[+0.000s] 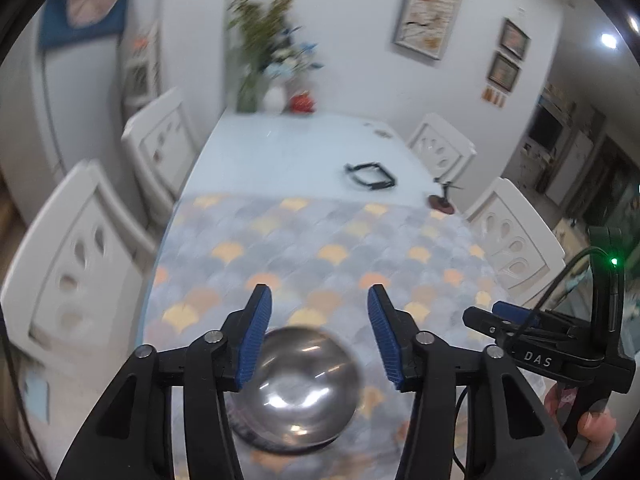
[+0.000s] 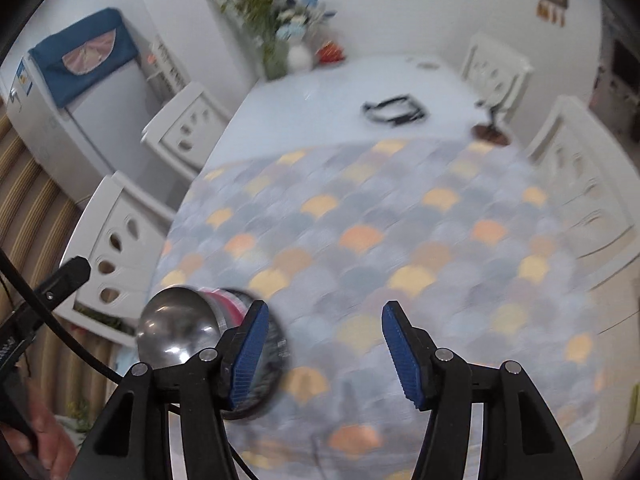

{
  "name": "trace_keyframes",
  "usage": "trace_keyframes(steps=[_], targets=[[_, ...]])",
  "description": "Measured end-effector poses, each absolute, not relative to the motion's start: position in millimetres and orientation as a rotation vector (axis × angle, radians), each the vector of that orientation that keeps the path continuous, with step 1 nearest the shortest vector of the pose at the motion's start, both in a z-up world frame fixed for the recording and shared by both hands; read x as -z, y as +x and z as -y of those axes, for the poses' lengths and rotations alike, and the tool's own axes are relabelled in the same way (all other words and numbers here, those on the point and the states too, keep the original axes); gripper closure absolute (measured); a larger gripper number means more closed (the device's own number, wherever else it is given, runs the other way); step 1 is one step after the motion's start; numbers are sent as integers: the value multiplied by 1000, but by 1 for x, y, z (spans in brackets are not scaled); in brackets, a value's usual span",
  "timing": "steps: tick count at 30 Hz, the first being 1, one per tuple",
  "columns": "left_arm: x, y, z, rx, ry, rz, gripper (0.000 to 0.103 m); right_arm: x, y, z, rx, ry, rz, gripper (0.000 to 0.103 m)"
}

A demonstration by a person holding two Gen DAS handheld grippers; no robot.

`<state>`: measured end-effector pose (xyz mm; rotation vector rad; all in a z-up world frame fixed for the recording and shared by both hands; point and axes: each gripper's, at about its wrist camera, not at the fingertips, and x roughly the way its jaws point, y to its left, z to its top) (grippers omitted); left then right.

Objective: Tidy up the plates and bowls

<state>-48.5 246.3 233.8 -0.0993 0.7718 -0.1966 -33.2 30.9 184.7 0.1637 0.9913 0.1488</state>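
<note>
Scallop-patterned cloth (image 1: 320, 248) covers my end of the table. Nearest me, a steel bowl (image 1: 296, 388) rests on something dark with a pink band; I can't identify it. My left gripper (image 1: 320, 336) hangs above it, jaws apart and empty. My right gripper (image 2: 326, 354) gapes beside it. Farther off lie black glasses (image 1: 370, 176), then flowers (image 1: 276, 52).

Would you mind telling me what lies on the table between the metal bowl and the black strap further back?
Only bare patterned tablecloth and then plain tabletop; both wrist views show nothing between the bowl and strap.

left gripper (image 1: 316, 334) jaws apart, right gripper (image 2: 325, 354) likewise
</note>
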Motion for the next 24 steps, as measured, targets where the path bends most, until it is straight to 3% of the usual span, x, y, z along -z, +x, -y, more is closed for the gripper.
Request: trace_keyframes(steps=[2,5,15,24], targets=[[-249,-52,-214,206,-69,-709,23,-191,-33,-8,-135,181,-970,42],[-265,-55,-176,187,-54,-628,1,-196,-32,21,-134,159,-950,42],[-254,-35,-59,100,-52,-716,1,-170,-35,114,-171,124,-1039,36],[-215,-38,-17,-65,-25,-828,1,-152,-29,156,-189,51,-1082,36]])
